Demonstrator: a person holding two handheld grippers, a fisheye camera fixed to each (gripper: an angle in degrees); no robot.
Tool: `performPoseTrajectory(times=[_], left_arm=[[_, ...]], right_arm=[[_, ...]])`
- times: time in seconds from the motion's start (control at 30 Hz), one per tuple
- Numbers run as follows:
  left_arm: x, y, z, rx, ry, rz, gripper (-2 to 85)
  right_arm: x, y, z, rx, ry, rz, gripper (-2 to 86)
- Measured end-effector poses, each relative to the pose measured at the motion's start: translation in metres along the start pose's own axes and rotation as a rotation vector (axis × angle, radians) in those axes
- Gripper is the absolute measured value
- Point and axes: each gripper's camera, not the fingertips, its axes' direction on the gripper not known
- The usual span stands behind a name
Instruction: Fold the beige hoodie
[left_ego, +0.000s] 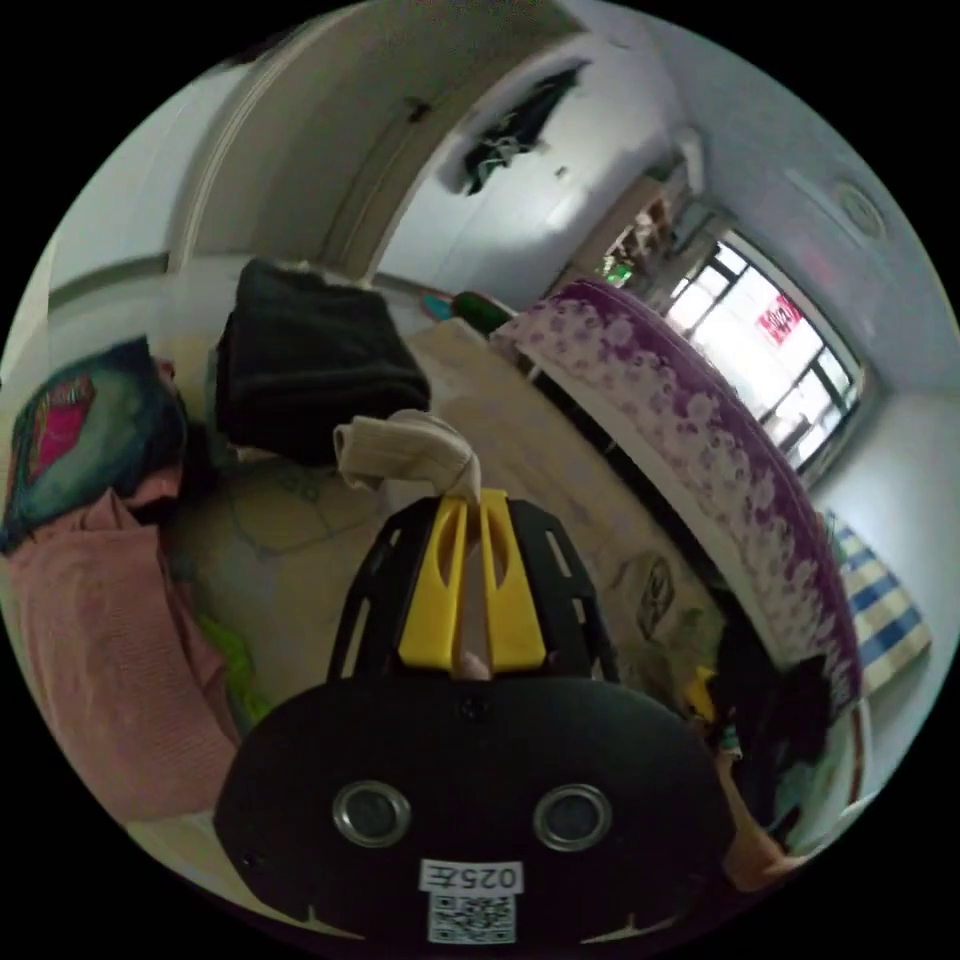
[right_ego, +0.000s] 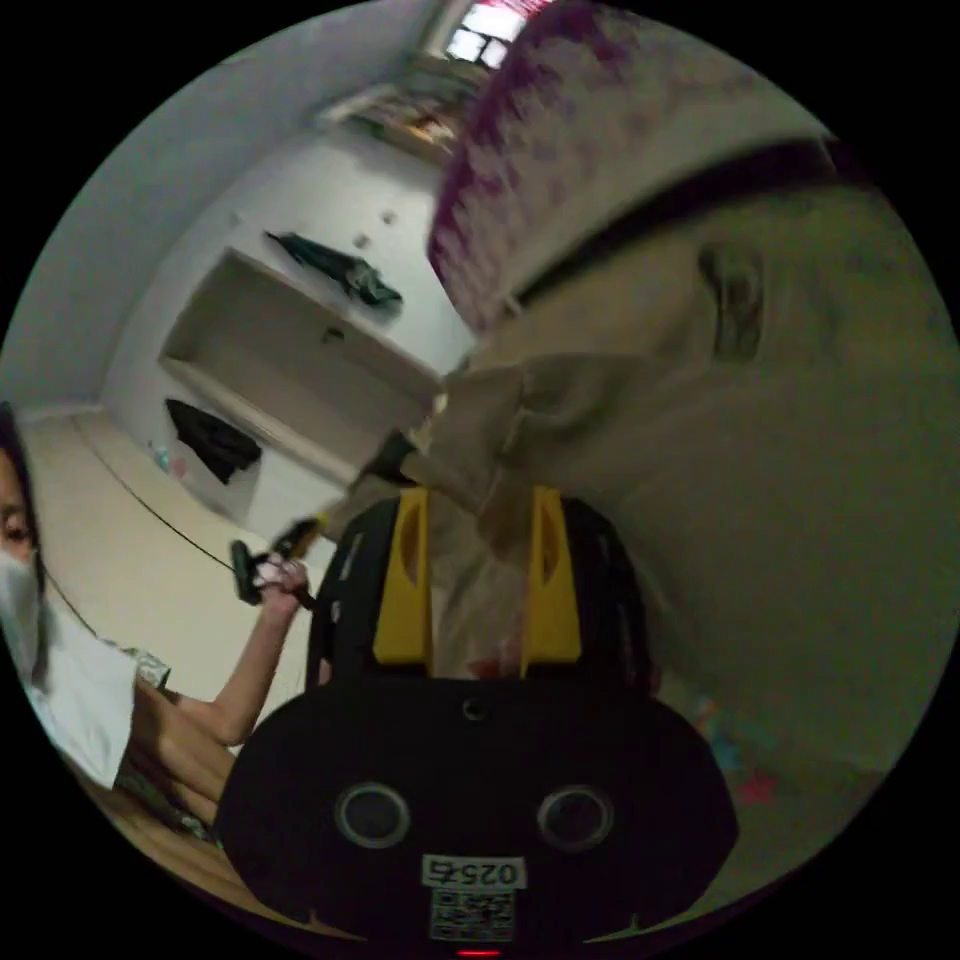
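Hand-held grippers lift the beige hoodie off the floor.
Left hand-held gripper (left_ego: 472, 500) is clamped on a bunched bit of hoodie (left_ego: 405, 450); right hand-held gripper (right_ego: 478, 500) stands apart with cloth (right_ego: 620, 440) draped between. No fold shows yet, so nearly everything remains.
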Motion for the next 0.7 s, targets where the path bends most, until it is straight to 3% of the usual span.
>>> performPoseTrajectory(times=[0.13,0.27,0.43,0.5,0.53,0.6,0.67,0.7], left_arm=[[0.062,0.037,0.003,0.023,0.014,0.180,-1.5],[0.131,0.067,0.026,-0.041,0.225,0.220,-1.5],[0.282,0.147,0.058,-0.096,0.457,0.627,0.5],[0.359,0.215,0.114,-0.374,0.673,0.838,5.2],[0.374,0.236,0.133,-0.466,0.690,0.876,5.7],[0.404,0.312,0.208,-0.834,0.579,0.892,7.0],[0.396,0.337,0.225,-0.910,0.476,0.865,6.3],[0.383,0.338,0.216,-0.898,0.515,0.838,6.3]], right_arm=[[0.022,0.041,0.018,-0.021,-0.060,0.063,15.6],[0.015,0.074,-0.038,0.061,-0.091,-0.020,16.7],[0.032,0.101,-0.125,0.246,-0.035,0.030,16.3],[0.044,0.116,-0.152,0.286,0.062,0.050,16.3],[0.049,0.120,-0.156,0.291,0.089,0.066,16.3],[0.072,0.136,-0.168,0.327,0.139,0.149,16.4],[0.089,0.148,-0.172,0.356,0.105,0.212,16.3],[0.098,0.154,-0.171,0.367,0.092,0.241,16.3]])
